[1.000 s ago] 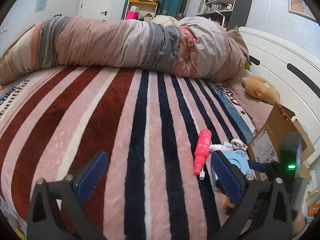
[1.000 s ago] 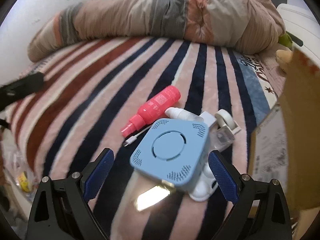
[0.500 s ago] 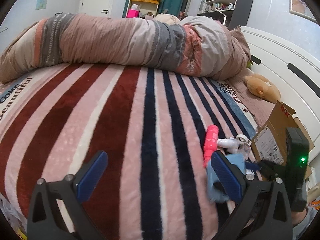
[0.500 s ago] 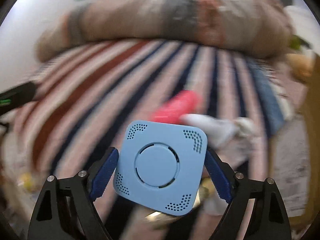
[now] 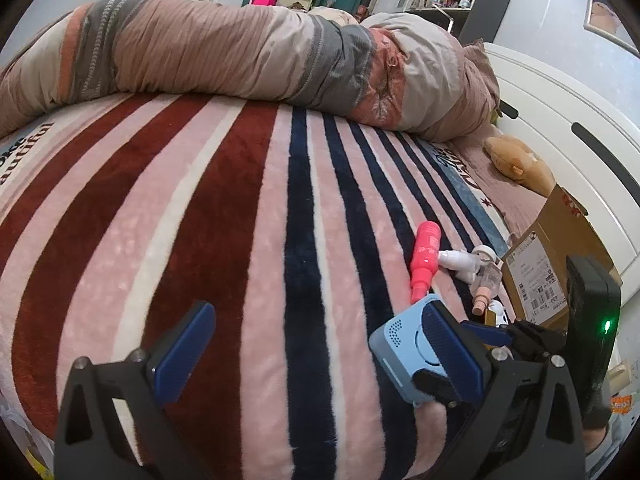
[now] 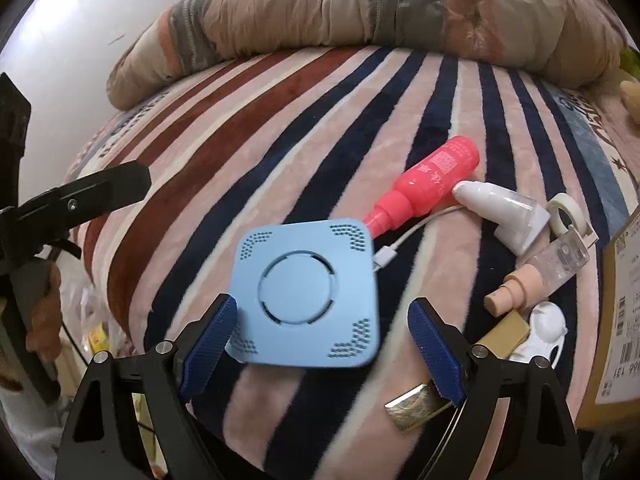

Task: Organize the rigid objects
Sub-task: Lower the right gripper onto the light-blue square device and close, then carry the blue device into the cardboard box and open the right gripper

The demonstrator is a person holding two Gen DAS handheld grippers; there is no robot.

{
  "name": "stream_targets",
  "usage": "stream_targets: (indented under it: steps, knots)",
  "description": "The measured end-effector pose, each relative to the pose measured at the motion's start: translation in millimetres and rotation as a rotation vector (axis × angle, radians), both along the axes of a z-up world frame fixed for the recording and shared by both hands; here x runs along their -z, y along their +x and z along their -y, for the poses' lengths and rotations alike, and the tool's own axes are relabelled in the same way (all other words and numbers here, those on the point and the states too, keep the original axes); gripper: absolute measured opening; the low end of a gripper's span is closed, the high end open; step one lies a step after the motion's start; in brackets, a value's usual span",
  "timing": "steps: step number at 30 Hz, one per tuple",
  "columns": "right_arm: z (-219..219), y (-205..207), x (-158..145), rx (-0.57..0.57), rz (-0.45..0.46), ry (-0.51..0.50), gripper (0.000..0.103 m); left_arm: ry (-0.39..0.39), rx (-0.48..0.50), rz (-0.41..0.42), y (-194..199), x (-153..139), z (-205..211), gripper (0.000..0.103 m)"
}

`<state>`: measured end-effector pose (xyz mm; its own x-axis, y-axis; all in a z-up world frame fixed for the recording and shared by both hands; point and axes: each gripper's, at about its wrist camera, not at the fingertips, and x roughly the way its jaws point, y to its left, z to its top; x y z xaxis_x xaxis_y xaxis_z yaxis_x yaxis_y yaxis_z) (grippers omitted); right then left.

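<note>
A light blue square device point(image 6: 306, 294) lies on the striped blanket between my right gripper's point(image 6: 320, 352) open fingers; the left pad is at its edge, the right pad stands apart. It also shows in the left wrist view point(image 5: 404, 350). Beyond it lie a pink bottle point(image 6: 430, 178), a white nozzle piece point(image 6: 502, 208), a tape roll point(image 6: 568, 210), a clear bottle with a tan cap point(image 6: 536, 276) and a gold item point(image 6: 418, 406). My left gripper point(image 5: 316, 354) is open and empty over the blanket, left of the pile.
A cardboard box point(image 5: 540, 268) stands at the right by the white headboard point(image 5: 560, 152). A rolled duvet point(image 5: 240, 48) lies across the far side of the bed. A plush toy point(image 5: 516, 162) lies near the headboard. A white cable point(image 6: 404, 240) runs under the pink bottle.
My right gripper closed on the blue device, carried it left off the pile, and has now opened. The device rests on the blanket. The left gripper drifted slightly.
</note>
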<state>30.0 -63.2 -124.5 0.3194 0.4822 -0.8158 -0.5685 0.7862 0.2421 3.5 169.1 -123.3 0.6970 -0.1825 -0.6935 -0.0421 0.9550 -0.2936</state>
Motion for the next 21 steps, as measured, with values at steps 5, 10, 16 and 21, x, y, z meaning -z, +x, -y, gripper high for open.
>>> stream_targets:
  steps: [5, 10, 16, 21]
  knots:
    - [-26, -10, 8, -0.005, 0.057, -0.104, 0.086, -0.004, -0.004, -0.009, -4, 3, -8, 0.102]
    - [-38, -16, 13, -0.01, 0.179, -0.188, 0.08, -0.039, 0.044, -0.02, -3, 6, -9, 0.102]
    - [-24, -18, -8, -0.028, 0.229, -0.126, 0.079, -0.156, 0.183, -0.005, 2, -4, 7, 0.102]
    - [-9, -25, -57, -0.064, 0.311, 0.0, 0.079, -0.191, 0.318, 0.055, 9, -43, 46, 0.101]
